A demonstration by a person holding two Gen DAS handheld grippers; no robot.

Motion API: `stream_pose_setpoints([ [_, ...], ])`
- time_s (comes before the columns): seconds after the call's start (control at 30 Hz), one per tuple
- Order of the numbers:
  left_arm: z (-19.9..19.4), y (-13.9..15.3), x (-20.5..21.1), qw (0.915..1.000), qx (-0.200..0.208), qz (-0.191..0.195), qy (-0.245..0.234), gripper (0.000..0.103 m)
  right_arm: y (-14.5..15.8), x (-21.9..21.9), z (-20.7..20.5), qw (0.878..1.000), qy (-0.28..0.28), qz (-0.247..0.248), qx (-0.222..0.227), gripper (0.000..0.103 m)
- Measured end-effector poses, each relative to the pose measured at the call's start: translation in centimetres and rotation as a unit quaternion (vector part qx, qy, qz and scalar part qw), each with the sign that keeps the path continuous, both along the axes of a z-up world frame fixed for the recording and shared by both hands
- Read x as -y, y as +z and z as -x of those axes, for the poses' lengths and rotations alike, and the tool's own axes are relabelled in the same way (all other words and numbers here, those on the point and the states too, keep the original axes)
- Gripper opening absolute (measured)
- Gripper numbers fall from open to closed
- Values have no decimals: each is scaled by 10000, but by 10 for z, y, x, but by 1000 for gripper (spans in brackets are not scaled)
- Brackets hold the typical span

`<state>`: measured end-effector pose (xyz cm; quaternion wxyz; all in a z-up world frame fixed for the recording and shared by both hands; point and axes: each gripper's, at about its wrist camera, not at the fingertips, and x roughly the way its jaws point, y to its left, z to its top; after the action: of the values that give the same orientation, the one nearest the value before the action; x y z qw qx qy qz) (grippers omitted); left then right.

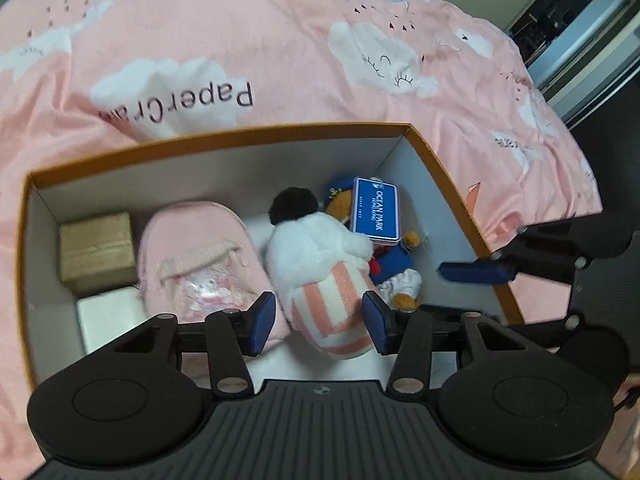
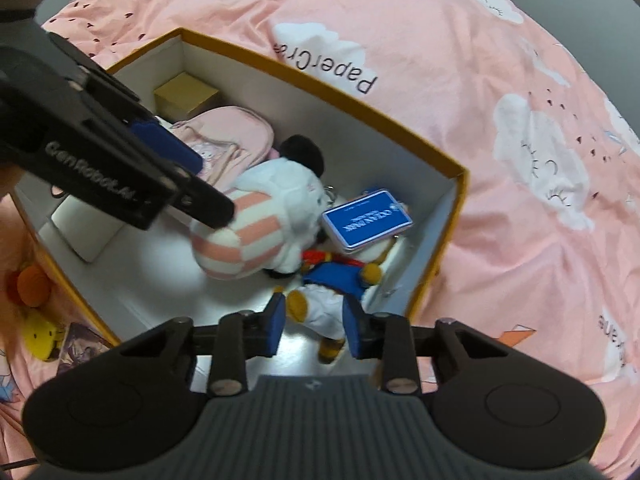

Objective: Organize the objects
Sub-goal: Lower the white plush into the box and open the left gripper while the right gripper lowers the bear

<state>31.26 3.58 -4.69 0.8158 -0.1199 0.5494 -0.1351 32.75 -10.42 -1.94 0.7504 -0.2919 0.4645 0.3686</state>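
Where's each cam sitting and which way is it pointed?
Left wrist: on the left tool, looking down into the box, over the striped plush; right tool shows at right.
Right wrist: on the right tool, looking down at the sailor plush; left tool crosses upper left.
Shared: box, both plushes, blue tin.

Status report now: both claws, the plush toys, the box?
Left claw open over striped plush. Right claw open over sailor plush. Both plush inside box. Nothing in the way.
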Motion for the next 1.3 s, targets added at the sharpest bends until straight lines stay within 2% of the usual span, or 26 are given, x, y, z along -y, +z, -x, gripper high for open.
stream_pose_setpoints([
  [0.07, -1, -7, 2, 9999, -133, 82, 32, 46, -4, -3, -1, 10000, 10, 2, -49, 32],
  [0.17, -1, -18, 11, 9995, -311, 20, -54, 39, -9, -5, -1, 9999, 69, 66, -54, 32],
  [0.27, -1, -28, 25, 9985, -389, -349, -181, 32, -12, -8, -1, 9998, 149, 143, -64, 32],
  [0.33, -4, -30, 29, 9984, -408, -372, -141, 32, -16, -10, -3, 9996, 197, 215, -38, 31],
  [0.5, -14, -32, 20, 9970, -534, -219, 514, 31, -28, -20, -7, 9969, 526, 574, 84, 26],
  [0.6, -13, -31, 10, 9925, -423, -87, 1140, 26, -35, -23, -11, 9948, 666, 762, 138, 25],
  [0.67, -12, -32, 3, 9882, -391, 42, 1479, 25, -36, -24, -13, 9952, 667, 708, 118, 25],
  [0.77, -12, -32, 9, 9898, -347, -39, 1383, 25, -32, -26, -16, 9969, 622, 481, 88, 25],
  [0.87, -13, -34, 5, 9895, -435, 90, 1376, 25, -32, -32, -17, 9970, 692, 347, 90, 22],
  [0.9, -13, -35, 2, 9887, -492, 171, 1406, 25, -35, -36, -17, 9964, 752, 392, 87, 16],
  [1.03, -11, -39, -2, 9883, -566, 304, 1383, 24, -46, -50, -20, 9951, 836, 519, 60, 5],
  [1.3, -12, -44, -6, 9875, -779, 482, 1284, 24, -50, -69, -37, 9982, 520, 246, 168, 1],
])
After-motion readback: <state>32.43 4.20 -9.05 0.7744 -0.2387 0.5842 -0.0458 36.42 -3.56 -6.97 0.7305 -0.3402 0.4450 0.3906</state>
